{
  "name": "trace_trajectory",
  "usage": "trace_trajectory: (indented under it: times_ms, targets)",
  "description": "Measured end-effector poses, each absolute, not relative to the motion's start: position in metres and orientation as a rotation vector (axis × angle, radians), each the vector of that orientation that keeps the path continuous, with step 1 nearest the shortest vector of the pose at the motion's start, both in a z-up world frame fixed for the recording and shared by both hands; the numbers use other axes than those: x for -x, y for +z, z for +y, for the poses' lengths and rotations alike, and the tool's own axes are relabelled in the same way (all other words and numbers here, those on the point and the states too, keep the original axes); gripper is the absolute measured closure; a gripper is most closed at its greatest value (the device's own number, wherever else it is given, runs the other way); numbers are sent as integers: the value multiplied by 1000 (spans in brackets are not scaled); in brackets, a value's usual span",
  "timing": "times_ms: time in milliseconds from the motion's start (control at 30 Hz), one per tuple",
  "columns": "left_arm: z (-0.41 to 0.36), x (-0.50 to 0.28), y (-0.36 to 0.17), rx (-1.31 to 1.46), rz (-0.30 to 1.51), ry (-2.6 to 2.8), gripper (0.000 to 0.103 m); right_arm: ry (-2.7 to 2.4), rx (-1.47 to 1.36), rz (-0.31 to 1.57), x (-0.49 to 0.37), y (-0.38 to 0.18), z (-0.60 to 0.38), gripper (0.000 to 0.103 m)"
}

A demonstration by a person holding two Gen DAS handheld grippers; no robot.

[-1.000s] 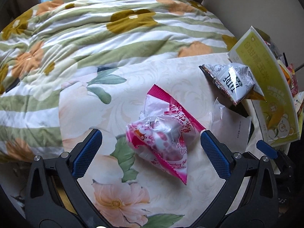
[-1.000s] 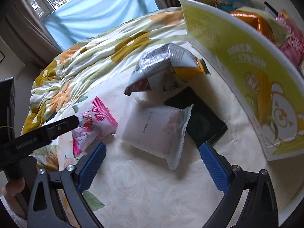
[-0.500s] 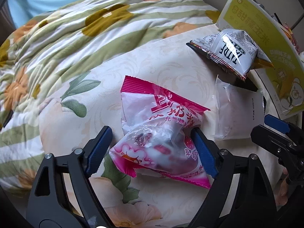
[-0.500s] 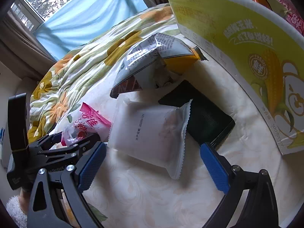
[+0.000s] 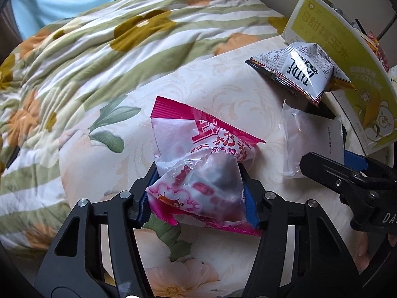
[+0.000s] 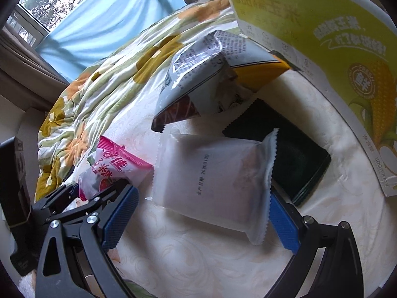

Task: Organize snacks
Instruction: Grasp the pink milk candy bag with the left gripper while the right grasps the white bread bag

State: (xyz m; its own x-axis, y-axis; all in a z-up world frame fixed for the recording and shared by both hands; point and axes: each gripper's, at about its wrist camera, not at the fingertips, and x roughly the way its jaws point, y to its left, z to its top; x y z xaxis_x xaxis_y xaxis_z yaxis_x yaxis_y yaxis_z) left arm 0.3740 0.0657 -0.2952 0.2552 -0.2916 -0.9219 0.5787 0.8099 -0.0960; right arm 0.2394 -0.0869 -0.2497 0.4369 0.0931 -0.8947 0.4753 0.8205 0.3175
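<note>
My left gripper (image 5: 198,196) is shut on a pink and white candy bag (image 5: 198,164), its blue pads pressing both sides of the bag's near end on the floral cloth. The bag also shows in the right wrist view (image 6: 111,168) at the left, with the left gripper around it. My right gripper (image 6: 198,213) is open, its blue pads on either side of a frosted white snack packet (image 6: 213,178) lying flat. That packet shows in the left wrist view (image 5: 307,136) to the right.
A grey and white snack bag (image 6: 211,79) lies behind the packet, also in the left wrist view (image 5: 302,72). A dark flat packet (image 6: 297,159) lies under the white one. A yellow-green cardboard box (image 6: 335,57) holding more snacks stands at the right. A flowered quilt (image 5: 86,57) lies beyond.
My left gripper closed from open onto the pink candy bag. My right gripper moved forward, so its open pads now flank the white packet.
</note>
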Motion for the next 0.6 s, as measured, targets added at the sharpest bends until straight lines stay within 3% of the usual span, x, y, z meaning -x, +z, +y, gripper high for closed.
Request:
trace_trajectory:
  times_ms: [600]
  targets:
    - [109,-369,-295,-190,1200,-520,48,-437,-429,1198,-264,-262,-66,4]
